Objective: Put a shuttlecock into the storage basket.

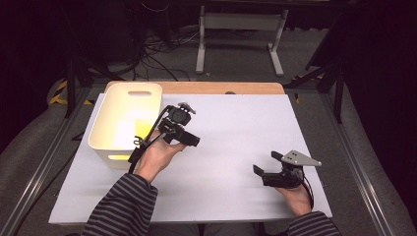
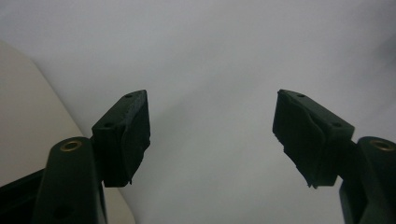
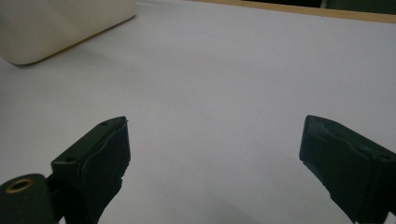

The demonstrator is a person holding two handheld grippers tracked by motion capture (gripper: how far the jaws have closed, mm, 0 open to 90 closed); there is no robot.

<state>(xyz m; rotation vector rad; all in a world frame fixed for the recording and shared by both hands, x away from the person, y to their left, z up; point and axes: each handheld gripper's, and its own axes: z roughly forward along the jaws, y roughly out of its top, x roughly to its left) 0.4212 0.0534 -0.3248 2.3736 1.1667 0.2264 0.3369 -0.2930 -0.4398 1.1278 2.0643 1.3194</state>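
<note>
In the high view, the left gripper (image 1: 189,139) is held up above the white table sheet (image 1: 236,132), just beside the right wall of the cream bin (image 1: 125,123). Its jaws point toward the middle of the table; how wide they stand cannot be told from here. The bin sits at the sheet's left edge, upright, with a handle slot in its far wall and a yellow glow inside. The right gripper (image 1: 268,164) rests low near the sheet's right front corner, well apart from the bin, jaws spread and pointing left with nothing between them. A striped sleeve (image 1: 123,206) comes in from the bottom.

In the left gripper view, the left gripper (image 2: 212,133) has its jaws released and wide apart, gripping nothing; plain white sheet shows between them. The bin's cream wall (image 2: 32,121) lies at the left, close by the left jaw.

In the right gripper view, the right gripper (image 3: 215,154) is likewise wide open and empty over bare sheet. The bin (image 3: 60,25) stands far off at the upper left, and the table's wooden edge (image 3: 303,10) runs along the top. Nothing lies between the jaws and the bin.
</note>
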